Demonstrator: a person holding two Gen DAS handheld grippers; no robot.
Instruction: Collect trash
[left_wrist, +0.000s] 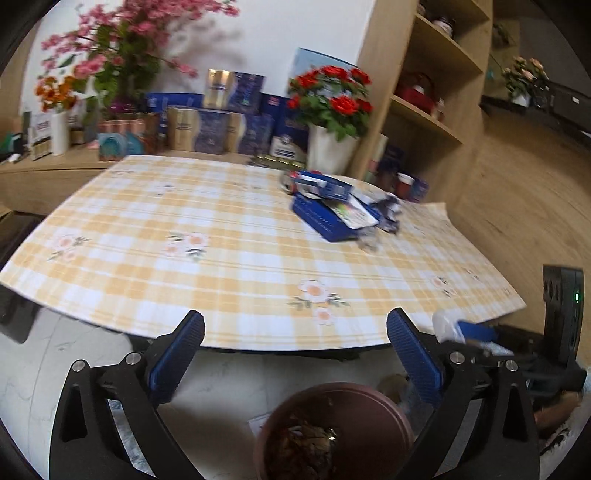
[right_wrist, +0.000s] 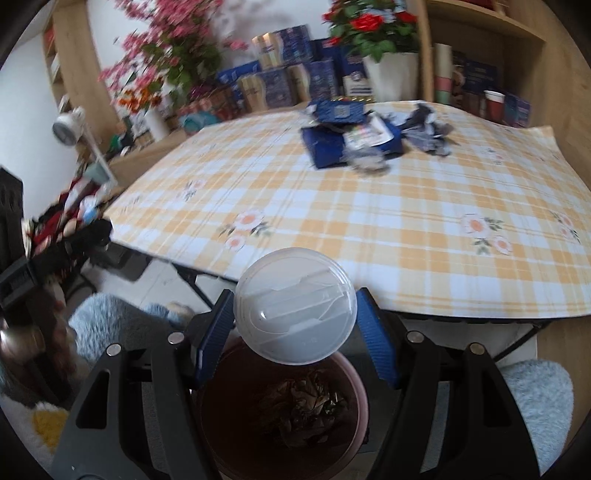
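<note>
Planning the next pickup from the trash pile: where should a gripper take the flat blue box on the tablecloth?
Judging by its pose, grip the blue box across its near corner, coming from the open near-left side; it lies flat, with wrappers crowding its top and right.

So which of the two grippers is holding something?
The right gripper: its jaws clamp a white round lid above the brown bin. The left gripper stands open, empty.

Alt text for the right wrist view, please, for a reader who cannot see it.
The right gripper clamps a round white plastic lid directly above a dark brown bin holding crumpled brown scraps. Beyond, a table under a yellow checked cloth carries a pile of blue packaging and crumpled wrappers near its far edge.
</note>
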